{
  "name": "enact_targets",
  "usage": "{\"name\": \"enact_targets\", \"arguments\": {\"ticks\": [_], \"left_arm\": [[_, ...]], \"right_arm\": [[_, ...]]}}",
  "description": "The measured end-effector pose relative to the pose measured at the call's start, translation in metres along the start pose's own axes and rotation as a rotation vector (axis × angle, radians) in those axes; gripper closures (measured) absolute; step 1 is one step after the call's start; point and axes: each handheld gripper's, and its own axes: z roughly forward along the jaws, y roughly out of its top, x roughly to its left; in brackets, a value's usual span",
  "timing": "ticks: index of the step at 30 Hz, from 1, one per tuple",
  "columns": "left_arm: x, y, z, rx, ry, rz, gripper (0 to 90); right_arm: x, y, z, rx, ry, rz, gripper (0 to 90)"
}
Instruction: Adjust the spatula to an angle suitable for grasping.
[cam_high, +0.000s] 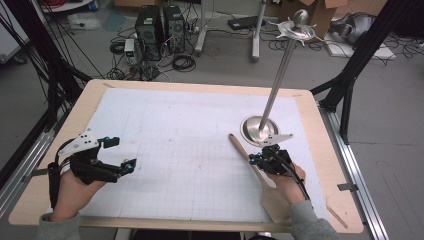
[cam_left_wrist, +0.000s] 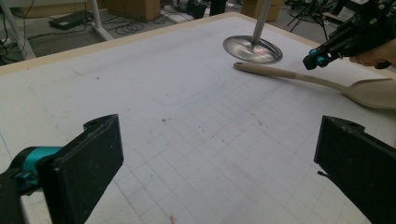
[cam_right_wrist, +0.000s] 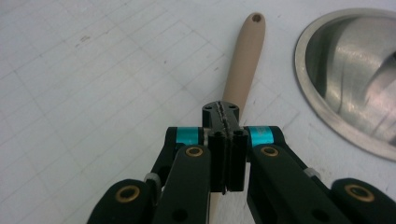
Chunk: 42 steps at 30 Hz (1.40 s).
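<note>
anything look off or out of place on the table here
Nothing stands out. The wooden spoon lies flat on the grid mat beside the stand's round metal base, whose pole leans only from the camera angle. No spills or damage show.

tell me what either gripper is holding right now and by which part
Nothing is held. The right gripper is shut with its jaws pressed together above the wooden spoon's handle, not around it. The left gripper is open over bare table.

Looks like a robotics/data-collection lab: wooden table (cam_high: 320, 150) with a gridded mat (cam_high: 190, 145), black frame struts (cam_high: 350, 75) around it, PC towers (cam_high: 159, 25), cable tangles (cam_high: 182, 62) and cardboard boxes (cam_high: 325, 12) on the grey floor.
</note>
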Motion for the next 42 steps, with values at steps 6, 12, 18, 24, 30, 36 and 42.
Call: {"name": "enact_targets", "arguments": {"ticks": [6,12,18,24,30,36,42], "left_arm": [[0.0,0.0,0.0,0.0,-0.002,0.001,1.7],[0.0,0.0,0.001,0.003,-0.004,0.0,1.7],[0.0,0.0,0.0,0.002,-0.001,0.001,1.7],[0.0,0.0,-0.001,0.0,-0.002,0.001,1.7],[0.0,0.0,-0.001,0.003,0.001,0.002,1.7],[-0.001,-0.001,0.001,0.005,0.0,0.005,1.7],[-0.001,-0.001,0.001,0.007,-0.001,0.004,1.7]], "right_arm": [[-0.004,0.007,0.011,0.005,-0.004,-0.051,90.0],[-0.01,0.01,0.019,0.005,-0.035,-0.028,90.0],[-0.014,0.01,0.027,0.031,-0.051,-0.024,90.0],[-0.016,0.01,0.031,0.034,-0.055,-0.027,90.0],[-0.015,0.011,0.034,0.032,-0.024,-0.033,90.0],[-0.009,0.012,0.036,0.015,0.012,-0.095,90.0],[-0.007,0.013,0.038,-0.003,0.073,-0.123,90.0]]}}
